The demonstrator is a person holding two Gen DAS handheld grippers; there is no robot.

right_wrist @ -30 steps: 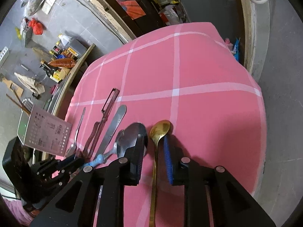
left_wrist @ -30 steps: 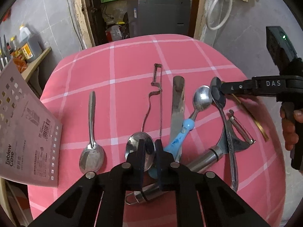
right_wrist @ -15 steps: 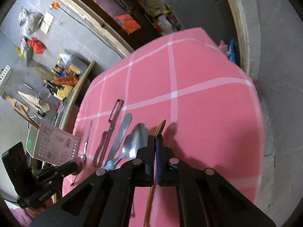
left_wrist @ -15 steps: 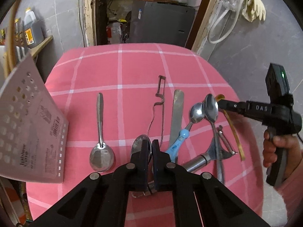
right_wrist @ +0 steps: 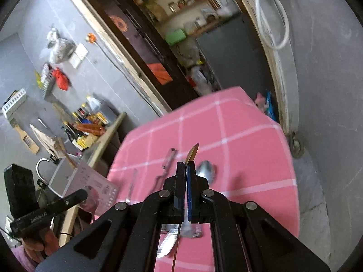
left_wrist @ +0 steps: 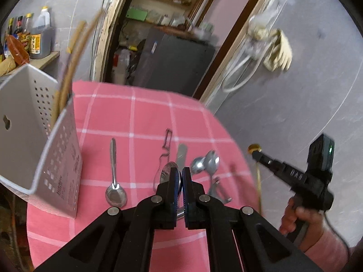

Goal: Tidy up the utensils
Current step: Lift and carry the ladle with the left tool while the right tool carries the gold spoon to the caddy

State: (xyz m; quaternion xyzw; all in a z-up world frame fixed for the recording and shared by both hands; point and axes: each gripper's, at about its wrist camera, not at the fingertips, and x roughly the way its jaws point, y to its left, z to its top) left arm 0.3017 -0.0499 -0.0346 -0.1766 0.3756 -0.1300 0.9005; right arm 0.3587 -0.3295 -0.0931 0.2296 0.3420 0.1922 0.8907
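My left claw (left_wrist: 181,176) grips a steel spoon (left_wrist: 167,172), my right claw (right_wrist: 186,170) a gold spoon (right_wrist: 192,155), lifted for the white caddy (left_wrist: 56,158) to my left.

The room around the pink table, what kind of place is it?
Probably a home kitchen or dining corner. Spoons lie on a pink checked tablecloth, sauce bottles stand on a side shelf, and a storeroom doorway shows shelves of jars.

We've got the right gripper (right_wrist: 186,165) clamped on the gold spoon (right_wrist: 192,154), bowl poking past the fingertips, pink-checked table (right_wrist: 249,158) beneath.
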